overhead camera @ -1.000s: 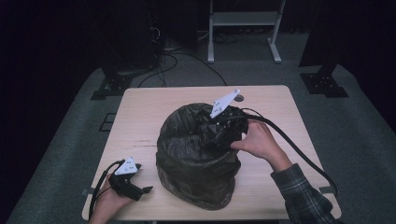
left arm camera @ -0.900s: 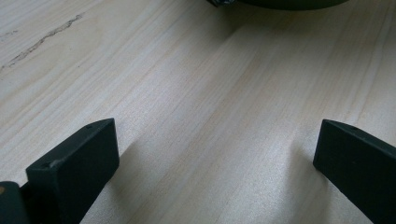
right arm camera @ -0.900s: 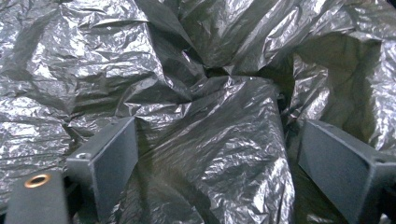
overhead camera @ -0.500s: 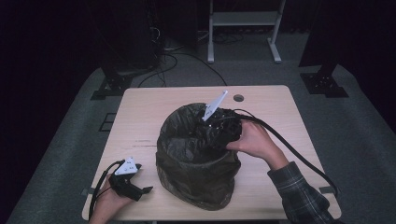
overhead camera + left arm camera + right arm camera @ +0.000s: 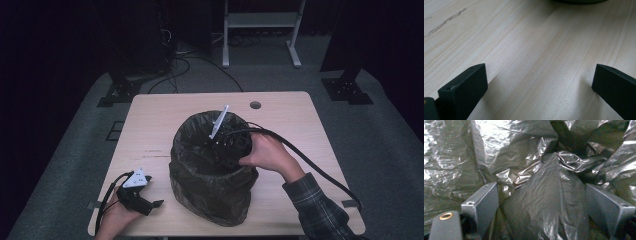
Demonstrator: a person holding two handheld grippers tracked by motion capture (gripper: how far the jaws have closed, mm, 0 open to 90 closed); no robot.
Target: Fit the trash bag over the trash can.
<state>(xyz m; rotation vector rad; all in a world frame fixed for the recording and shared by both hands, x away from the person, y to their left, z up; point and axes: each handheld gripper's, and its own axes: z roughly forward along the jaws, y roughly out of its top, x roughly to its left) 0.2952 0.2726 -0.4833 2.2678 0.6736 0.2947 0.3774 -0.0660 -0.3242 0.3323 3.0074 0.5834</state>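
Bin (image 5: 215, 200) w/ black liner bag (image 5: 192, 145) stands mid-table (image 5: 165, 107), toward the near edge. Right gripper (image 5: 225, 150) is inside the bin mouth, at its right rim; jaws wide apart, a ridge of liner (image 5: 554, 195) rising between them, nothing clamped yet. Left gripper (image 5: 150, 204) rests on the table left of the bin, near its base; jaws wide open, empty, bare wood between. Judgement: step is seating the liner. Recommend closing on one fold only, pulling gently toward the rim; thin film may tear.
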